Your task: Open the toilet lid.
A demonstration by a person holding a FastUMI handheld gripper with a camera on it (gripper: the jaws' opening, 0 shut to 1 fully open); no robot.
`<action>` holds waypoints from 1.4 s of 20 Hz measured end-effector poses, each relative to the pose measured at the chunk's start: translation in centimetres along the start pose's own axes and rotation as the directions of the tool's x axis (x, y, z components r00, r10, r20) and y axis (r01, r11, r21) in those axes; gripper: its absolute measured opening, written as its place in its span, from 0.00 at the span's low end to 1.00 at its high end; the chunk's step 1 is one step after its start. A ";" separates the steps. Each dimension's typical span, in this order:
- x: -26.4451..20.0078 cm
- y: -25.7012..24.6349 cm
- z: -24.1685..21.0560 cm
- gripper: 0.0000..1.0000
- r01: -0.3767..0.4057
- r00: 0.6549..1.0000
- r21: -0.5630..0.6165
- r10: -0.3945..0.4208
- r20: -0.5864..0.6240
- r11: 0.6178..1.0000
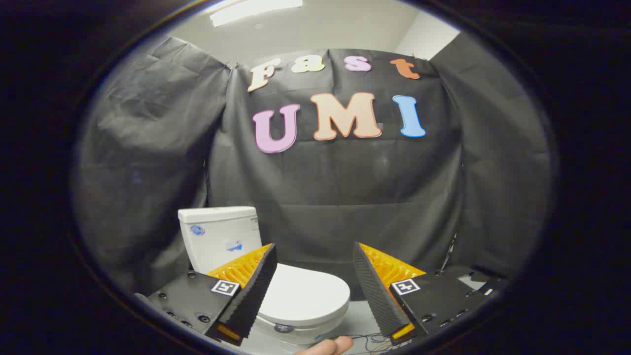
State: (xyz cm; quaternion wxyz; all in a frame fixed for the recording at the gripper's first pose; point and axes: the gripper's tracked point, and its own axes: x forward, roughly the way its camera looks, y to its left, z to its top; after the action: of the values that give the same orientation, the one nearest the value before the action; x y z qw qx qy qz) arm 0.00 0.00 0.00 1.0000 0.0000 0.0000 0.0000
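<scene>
well, the gripper point(314, 256) hangs with its fingers spread wide, holding nothing. the toilet lid point(303, 296) lies flat and closed, partly between them and just beyond. i'd drop low, hook a fingertip under the front lip, then lift toward the tank point(219, 236).

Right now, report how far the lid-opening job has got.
Done: nothing yet; the toilet lid lies flat and closed in front of the tank. In hand: the claw hangs open, the lid beyond its fingers, nothing between them. Left: bring the claw to the lid's front edge and lift it up toward the tank.
</scene>
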 end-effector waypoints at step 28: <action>2.6 9.4 -10.6 0.99 0.039 0.986 0.202 -0.005 -0.166 0.979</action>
State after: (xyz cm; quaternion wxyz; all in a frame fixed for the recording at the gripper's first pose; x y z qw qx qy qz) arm 2.59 9.41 -10.57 0.9912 0.1028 0.0828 -0.0113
